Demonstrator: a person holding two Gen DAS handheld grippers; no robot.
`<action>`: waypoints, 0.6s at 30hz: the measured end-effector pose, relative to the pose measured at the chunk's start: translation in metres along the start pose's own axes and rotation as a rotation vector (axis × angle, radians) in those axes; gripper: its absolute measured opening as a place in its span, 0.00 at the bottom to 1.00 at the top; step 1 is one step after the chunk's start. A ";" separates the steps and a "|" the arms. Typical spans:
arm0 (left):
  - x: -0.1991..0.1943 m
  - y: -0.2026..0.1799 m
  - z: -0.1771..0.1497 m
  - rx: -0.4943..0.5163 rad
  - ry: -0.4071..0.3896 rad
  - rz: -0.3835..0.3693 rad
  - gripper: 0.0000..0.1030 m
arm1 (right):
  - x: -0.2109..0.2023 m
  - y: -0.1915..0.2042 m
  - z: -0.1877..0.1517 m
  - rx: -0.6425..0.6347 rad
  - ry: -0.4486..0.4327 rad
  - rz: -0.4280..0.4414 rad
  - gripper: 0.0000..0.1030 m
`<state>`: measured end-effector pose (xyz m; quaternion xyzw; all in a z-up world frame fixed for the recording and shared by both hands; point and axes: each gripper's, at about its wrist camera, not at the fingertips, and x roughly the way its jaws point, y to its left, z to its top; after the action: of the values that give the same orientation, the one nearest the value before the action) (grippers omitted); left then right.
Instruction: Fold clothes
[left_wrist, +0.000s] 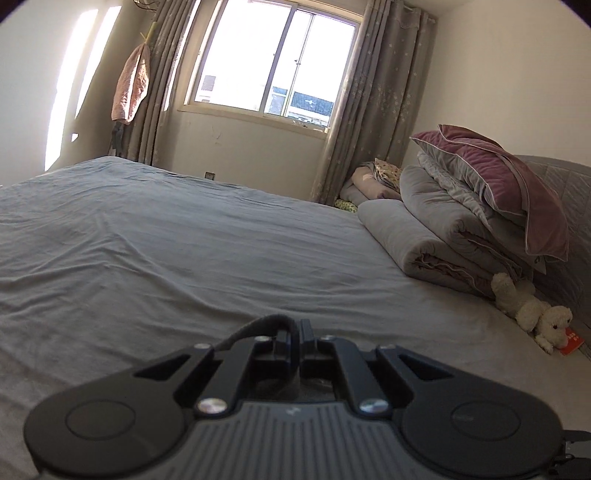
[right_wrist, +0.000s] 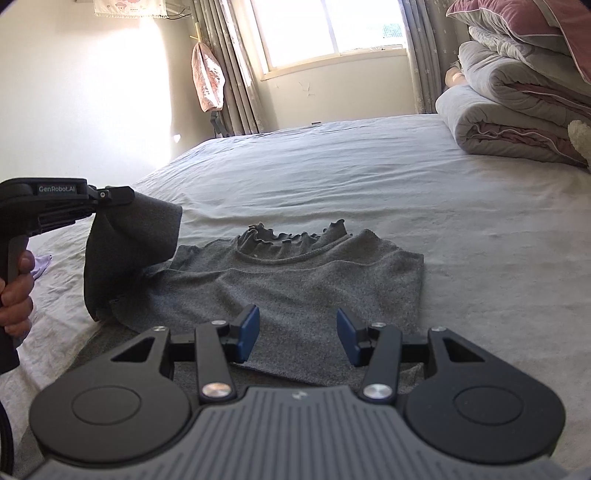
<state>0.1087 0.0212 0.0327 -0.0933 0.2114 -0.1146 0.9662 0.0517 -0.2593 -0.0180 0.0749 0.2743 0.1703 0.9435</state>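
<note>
Left claw (right_wrist: 127, 197), clamped on the grey top's (right_wrist: 295, 280) sleeve, holds it raised left of the half-open, empty right claw (right_wrist: 297, 332).

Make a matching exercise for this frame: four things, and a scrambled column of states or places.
Things:
1. left hand-held gripper
2. right hand-held gripper
3. grey top
4. pink pillow

States or places:
A. on top of the folded quilts
B. lying on the bed, frilled collar toward the window
C. jaws apart above the top's near hem, holding nothing
D. shut on a lifted sleeve of the top

Pairs: 1-D, 2-C, 3-B, 4-A
</note>
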 end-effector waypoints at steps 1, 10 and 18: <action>0.003 -0.005 -0.006 0.017 0.020 -0.015 0.03 | 0.000 0.000 0.000 0.001 0.001 -0.002 0.49; 0.021 -0.029 -0.054 0.084 0.181 -0.087 0.04 | 0.003 -0.001 -0.001 -0.002 0.013 -0.010 0.49; 0.031 -0.032 -0.081 0.122 0.261 -0.092 0.09 | 0.004 0.000 -0.002 0.009 0.023 -0.002 0.49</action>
<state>0.0959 -0.0280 -0.0440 -0.0285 0.3233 -0.1824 0.9281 0.0541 -0.2576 -0.0220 0.0769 0.2859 0.1690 0.9401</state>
